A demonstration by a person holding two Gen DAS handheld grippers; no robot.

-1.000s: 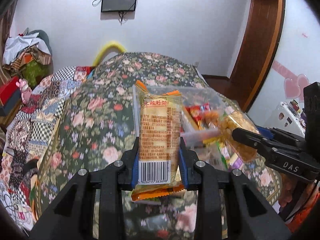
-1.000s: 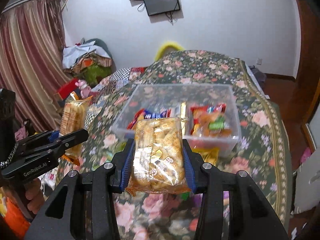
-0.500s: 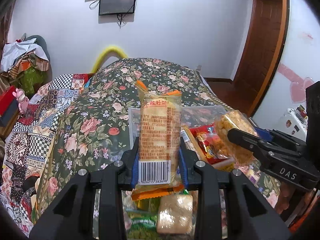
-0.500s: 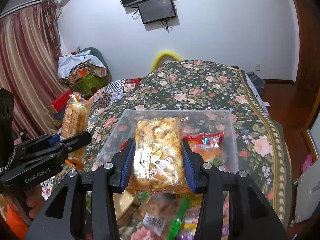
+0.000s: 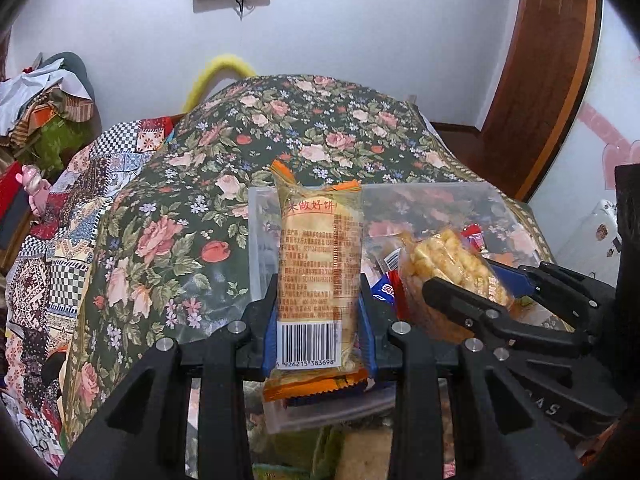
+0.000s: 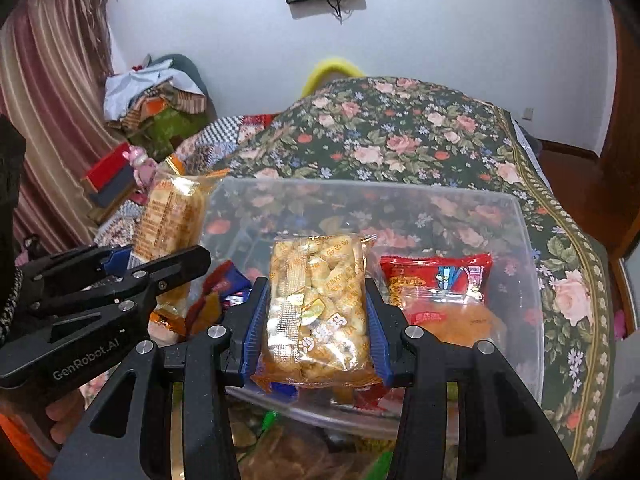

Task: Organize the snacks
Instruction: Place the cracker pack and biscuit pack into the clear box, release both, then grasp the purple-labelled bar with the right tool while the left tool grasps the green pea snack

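My left gripper (image 5: 319,320) is shut on an orange biscuit packet (image 5: 320,264) with a barcode, held upright over the left part of a clear plastic bin (image 5: 492,200). My right gripper (image 6: 316,320) is shut on a clear bag of puffed corn snacks (image 6: 318,304), held over the bin's (image 6: 528,248) middle. Each gripper shows in the other's view: the right one with its bag (image 5: 452,268) to the right, the left one with its packet (image 6: 172,220) to the left. A red snack bag (image 6: 436,280) and blue and red wrappers (image 6: 224,280) lie inside the bin.
The bin stands on a table with a dark floral cloth (image 5: 320,128). More snack packets (image 6: 280,452) lie on the cloth just in front of the bin. A patchwork-covered seat (image 5: 60,216) and piled clothes (image 5: 44,108) are to the left. A wooden door frame (image 5: 540,80) is at the right.
Both grippers have moved forward with their packets, from in front of the bin to over it. The bin now fills much more of both views.
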